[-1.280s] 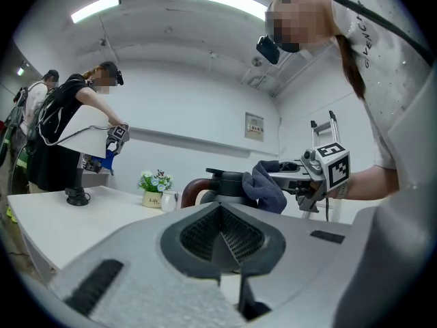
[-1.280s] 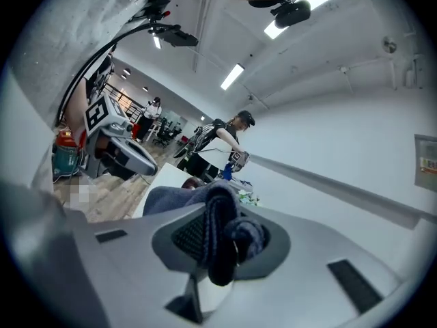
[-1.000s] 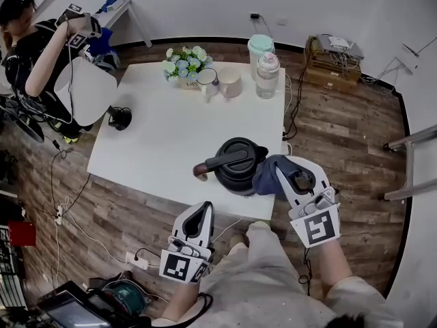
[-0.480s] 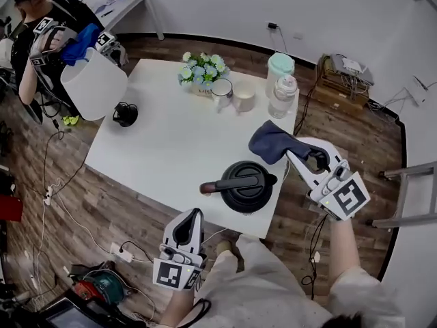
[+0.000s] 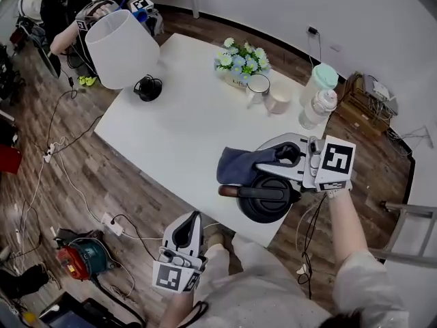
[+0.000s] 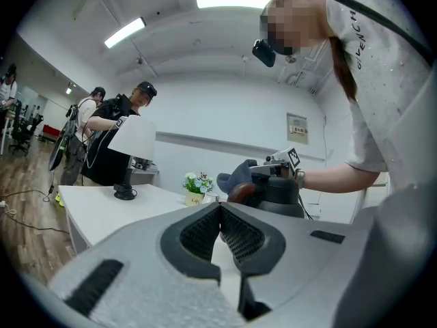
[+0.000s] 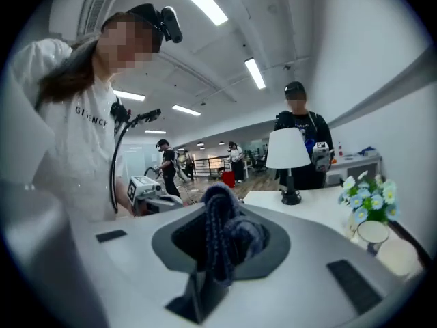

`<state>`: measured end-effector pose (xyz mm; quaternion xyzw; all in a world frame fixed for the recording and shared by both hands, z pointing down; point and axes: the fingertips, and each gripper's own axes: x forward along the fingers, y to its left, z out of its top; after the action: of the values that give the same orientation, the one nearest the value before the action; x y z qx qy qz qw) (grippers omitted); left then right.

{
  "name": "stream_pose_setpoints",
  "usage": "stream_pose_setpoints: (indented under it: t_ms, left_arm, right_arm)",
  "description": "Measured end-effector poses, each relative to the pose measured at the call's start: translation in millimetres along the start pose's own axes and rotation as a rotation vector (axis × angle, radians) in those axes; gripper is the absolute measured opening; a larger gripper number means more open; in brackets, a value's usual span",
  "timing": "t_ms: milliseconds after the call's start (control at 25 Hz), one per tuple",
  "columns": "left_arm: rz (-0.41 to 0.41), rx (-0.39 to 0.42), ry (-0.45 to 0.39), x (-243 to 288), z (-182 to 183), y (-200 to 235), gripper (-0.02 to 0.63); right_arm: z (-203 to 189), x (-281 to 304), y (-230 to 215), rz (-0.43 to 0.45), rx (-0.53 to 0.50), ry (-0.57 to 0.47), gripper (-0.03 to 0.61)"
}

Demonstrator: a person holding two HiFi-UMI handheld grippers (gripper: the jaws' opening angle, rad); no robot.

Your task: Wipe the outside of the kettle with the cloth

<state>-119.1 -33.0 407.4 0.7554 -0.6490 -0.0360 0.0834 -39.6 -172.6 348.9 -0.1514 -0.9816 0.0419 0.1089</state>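
A black kettle (image 5: 268, 198) stands near the front right edge of the white table (image 5: 177, 121), its brown-tipped handle (image 5: 227, 191) pointing left. My right gripper (image 5: 265, 157) hovers over the kettle's far side, pointing left, shut on a dark blue cloth (image 5: 237, 164) that hangs beside the handle. In the right gripper view the cloth (image 7: 222, 234) is bunched between the jaws. My left gripper (image 5: 192, 219) is off the table's front edge, low and apart from the kettle, shut with nothing in it. From the left gripper view (image 6: 220, 207) the kettle (image 6: 281, 195) and cloth (image 6: 237, 176) show ahead.
On the table's far side stand a flower pot (image 5: 240, 63), a mug (image 5: 258, 86), a cup (image 5: 278, 100) and two bottles (image 5: 318, 108). A white lamp (image 5: 121, 39) stands at the far left corner. Another person (image 5: 75, 5) holds grippers there. Cables and a power strip (image 5: 113, 223) lie on the floor.
My right gripper has carried the cloth from the kettle's right side across to its top and left, near the handle. The left gripper has stayed below the table's edge.
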Motion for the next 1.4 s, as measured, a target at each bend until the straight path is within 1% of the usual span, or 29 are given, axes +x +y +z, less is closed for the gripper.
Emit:
stream_pose_setpoints:
  t_ms: [80,240,440,520,600,760,1160,1240,1280,1320,1400]
  left_arm:
    - [0.01,-0.003,0.0,-1,-2,2,0.008]
    - [0.003,-0.002,-0.005,1,-3,4,0.008]
    - [-0.038,-0.006,-0.011,12,1,-2,0.008]
    - [-0.061,0.007,-0.021,18,5,-5,0.008]
    - [-0.093,0.011,-0.028,25,10,-11,0.008]
    - [-0.167,-0.008,-0.023,34,16,-30,0.008]
    - [-0.316,0.004,-0.016,32,12,-51,0.008]
    - [-0.349,-0.004,-0.01,34,13,-57,0.008]
    - [-0.365,-0.007,-0.009,36,14,-60,0.008]
    - [-0.38,-0.005,-0.014,37,15,-63,0.006]
    - [-0.406,0.002,-0.027,40,18,-68,0.008]
  right_arm:
    - [-5,-2,1,0.039,0.054,0.003,0.063]
    - [-16,-23,-2,0.019,0.14,-0.006,0.063]
    - [-19,-55,6,-0.051,0.181,-0.035,0.063]
    - [-20,-67,12,-0.082,0.185,-0.038,0.063]
    - [-19,-78,19,-0.115,0.188,-0.042,0.063]
    - [-22,-100,38,-0.188,0.202,-0.052,0.063]
    - [-29,-125,95,-0.344,0.247,-0.088,0.063]
    - [-27,-128,103,-0.386,0.24,-0.098,0.063]
    - [-23,-131,105,-0.421,0.225,-0.107,0.063]
    - [-17,-135,106,-0.471,0.194,-0.118,0.063]
    - [5,-145,106,-0.599,0.085,-0.152,0.063]
